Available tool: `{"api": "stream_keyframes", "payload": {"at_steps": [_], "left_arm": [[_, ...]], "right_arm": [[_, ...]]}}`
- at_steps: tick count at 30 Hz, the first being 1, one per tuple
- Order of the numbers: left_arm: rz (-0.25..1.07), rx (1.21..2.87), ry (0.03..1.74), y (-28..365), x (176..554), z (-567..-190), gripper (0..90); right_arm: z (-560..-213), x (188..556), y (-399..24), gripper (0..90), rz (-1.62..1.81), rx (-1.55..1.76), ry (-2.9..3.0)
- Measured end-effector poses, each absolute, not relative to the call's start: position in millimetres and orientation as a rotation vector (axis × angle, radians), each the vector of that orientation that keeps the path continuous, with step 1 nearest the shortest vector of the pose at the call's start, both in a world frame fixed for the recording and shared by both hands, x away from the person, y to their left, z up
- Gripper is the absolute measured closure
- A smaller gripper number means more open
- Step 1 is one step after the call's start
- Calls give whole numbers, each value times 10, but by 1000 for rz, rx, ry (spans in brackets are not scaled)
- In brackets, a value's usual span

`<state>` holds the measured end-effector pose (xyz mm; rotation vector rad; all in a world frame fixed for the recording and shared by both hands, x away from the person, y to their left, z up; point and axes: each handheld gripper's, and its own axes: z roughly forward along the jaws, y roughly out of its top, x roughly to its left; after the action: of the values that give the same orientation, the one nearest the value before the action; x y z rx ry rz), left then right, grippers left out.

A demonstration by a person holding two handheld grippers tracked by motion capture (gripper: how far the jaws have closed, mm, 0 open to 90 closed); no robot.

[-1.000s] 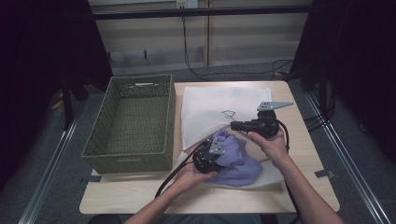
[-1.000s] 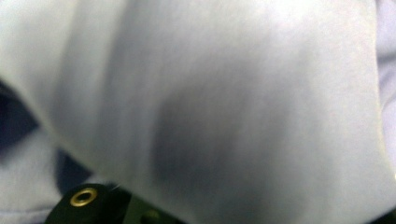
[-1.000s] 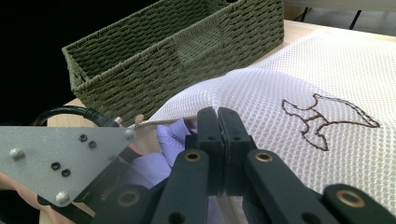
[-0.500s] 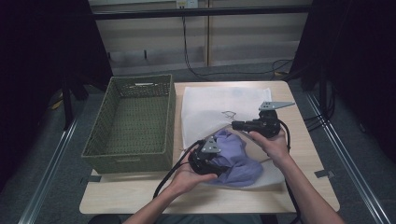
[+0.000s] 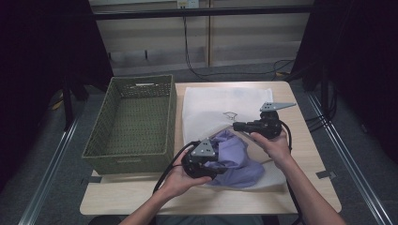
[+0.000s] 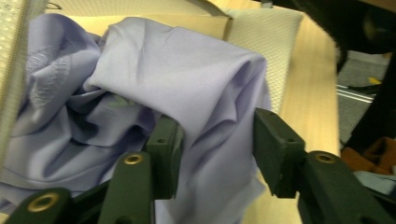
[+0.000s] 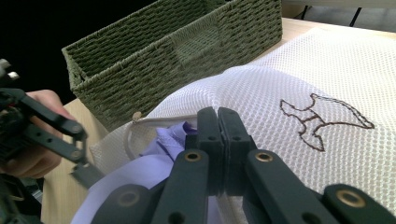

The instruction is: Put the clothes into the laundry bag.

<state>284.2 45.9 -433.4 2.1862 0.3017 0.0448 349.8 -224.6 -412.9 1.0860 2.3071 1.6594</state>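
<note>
Left gripper (image 5: 220, 161) shifted, jaws closing round one lilac garment (image 5: 237, 157).

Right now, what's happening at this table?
A person is working a lavender garment at the mouth of a white mesh laundry bag. The right gripper is shut on the bag's edge. The left gripper straddles a fold of the garment, its jaws having just closed further. A green woven basket sits beside the bag.
</note>
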Motion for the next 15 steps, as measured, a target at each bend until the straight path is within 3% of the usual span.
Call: {"api": "stream_keyframes", "payload": {"at_steps": [4, 10, 15], "left_arm": [[41, 2219, 282, 444, 2817, -4388, 641], [41, 2272, 280, 371, 2878, -4557, 519], [35, 2286, 287, 337, 2883, -4653, 488]], "right_arm": [[-4132, 3497, -2236, 893, 1657, 1087, 2310], [-4141, 3501, -2224, 893, 1652, 1085, 2315], [-4142, 3500, -2216, 892, 1651, 1083, 2318]]}}
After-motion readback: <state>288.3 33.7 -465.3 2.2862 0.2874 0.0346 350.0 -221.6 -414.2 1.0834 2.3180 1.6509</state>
